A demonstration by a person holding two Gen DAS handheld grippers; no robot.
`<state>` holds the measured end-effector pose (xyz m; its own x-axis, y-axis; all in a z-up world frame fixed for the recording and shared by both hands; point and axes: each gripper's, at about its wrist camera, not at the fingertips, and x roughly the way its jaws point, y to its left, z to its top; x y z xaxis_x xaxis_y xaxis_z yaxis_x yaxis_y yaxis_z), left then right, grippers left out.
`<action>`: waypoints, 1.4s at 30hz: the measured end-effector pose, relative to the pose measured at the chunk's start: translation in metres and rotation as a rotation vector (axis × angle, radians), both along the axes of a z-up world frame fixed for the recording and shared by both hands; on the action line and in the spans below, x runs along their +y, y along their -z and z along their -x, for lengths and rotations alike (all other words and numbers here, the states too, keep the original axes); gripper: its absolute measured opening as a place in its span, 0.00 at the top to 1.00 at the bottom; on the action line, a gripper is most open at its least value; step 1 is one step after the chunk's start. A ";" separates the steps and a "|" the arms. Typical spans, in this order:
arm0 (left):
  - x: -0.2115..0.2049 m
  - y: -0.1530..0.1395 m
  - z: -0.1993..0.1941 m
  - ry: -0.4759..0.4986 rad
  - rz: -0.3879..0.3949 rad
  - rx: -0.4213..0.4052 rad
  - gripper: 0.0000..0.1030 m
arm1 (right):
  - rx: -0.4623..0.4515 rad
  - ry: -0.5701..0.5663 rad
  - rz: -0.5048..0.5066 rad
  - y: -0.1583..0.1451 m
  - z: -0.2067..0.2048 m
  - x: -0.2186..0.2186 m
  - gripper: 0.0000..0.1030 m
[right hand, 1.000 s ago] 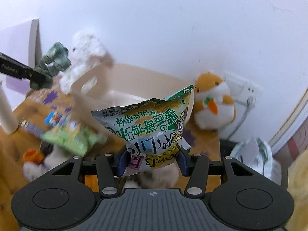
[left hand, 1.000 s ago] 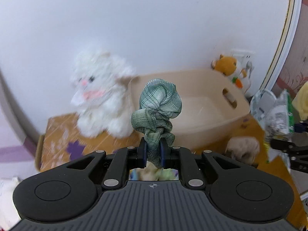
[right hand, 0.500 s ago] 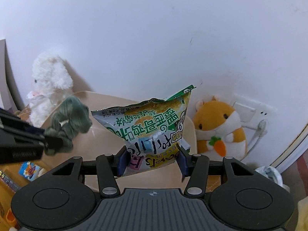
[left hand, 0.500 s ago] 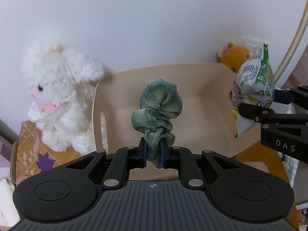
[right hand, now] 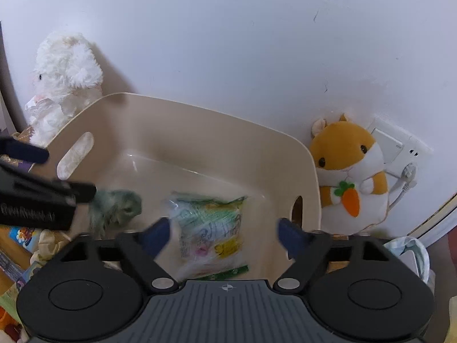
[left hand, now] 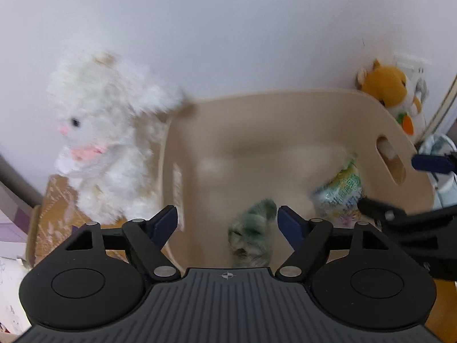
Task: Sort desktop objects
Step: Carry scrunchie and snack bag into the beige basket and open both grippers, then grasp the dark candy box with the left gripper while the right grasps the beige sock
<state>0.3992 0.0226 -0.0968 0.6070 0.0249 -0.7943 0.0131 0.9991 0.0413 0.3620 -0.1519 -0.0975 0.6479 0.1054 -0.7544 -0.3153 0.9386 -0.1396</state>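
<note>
A beige plastic bin (left hand: 285, 120) (right hand: 200, 131) stands against the white wall. My left gripper (left hand: 227, 220) is open above the bin's near side. The green plaid scrunchie (left hand: 252, 237) (right hand: 114, 208) is blurred, inside the bin just below the left jaws. My right gripper (right hand: 224, 233) is open over the bin. The green-and-white snack bag (right hand: 211, 228) (left hand: 340, 191) is blurred inside the bin below it. Neither gripper holds anything.
A white plush rabbit (left hand: 105, 137) (right hand: 62, 77) sits left of the bin on a patterned box (left hand: 54, 208). An orange hamster plush (right hand: 348, 168) (left hand: 391, 94) sits right of the bin by a wall socket (right hand: 397, 148). Small packets (right hand: 17, 245) lie at the lower left.
Both grippers have opened. The scrunchie has left the left gripper and the snack bag has left the right gripper; both are now down in the bin.
</note>
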 end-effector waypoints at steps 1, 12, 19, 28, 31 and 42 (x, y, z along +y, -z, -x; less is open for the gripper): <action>0.002 -0.002 0.001 0.001 0.003 -0.002 0.22 | 0.000 0.000 -0.005 -0.002 0.002 -0.001 0.13; 0.035 -0.024 0.045 0.039 -0.026 -0.019 0.21 | -0.037 -0.041 -0.061 -0.024 0.053 -0.022 0.00; 0.072 -0.012 0.082 0.050 -0.098 0.040 0.21 | -0.008 -0.059 -0.053 -0.017 0.092 -0.045 0.00; 0.093 0.024 0.118 0.135 -0.170 0.165 0.21 | 0.035 -0.030 0.015 0.006 0.122 -0.074 0.00; 0.095 0.041 0.124 0.165 -0.201 0.230 0.21 | 0.050 0.003 0.025 0.014 0.122 -0.084 0.00; 0.106 0.078 0.119 0.175 -0.279 0.324 0.21 | 0.123 0.038 0.060 0.049 0.105 -0.093 0.00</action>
<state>0.2802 0.1284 -0.1744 0.3425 0.1842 -0.9213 0.2370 0.9319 0.2745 0.2574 -0.2450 -0.1468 0.5530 0.0346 -0.8325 -0.2976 0.9414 -0.1586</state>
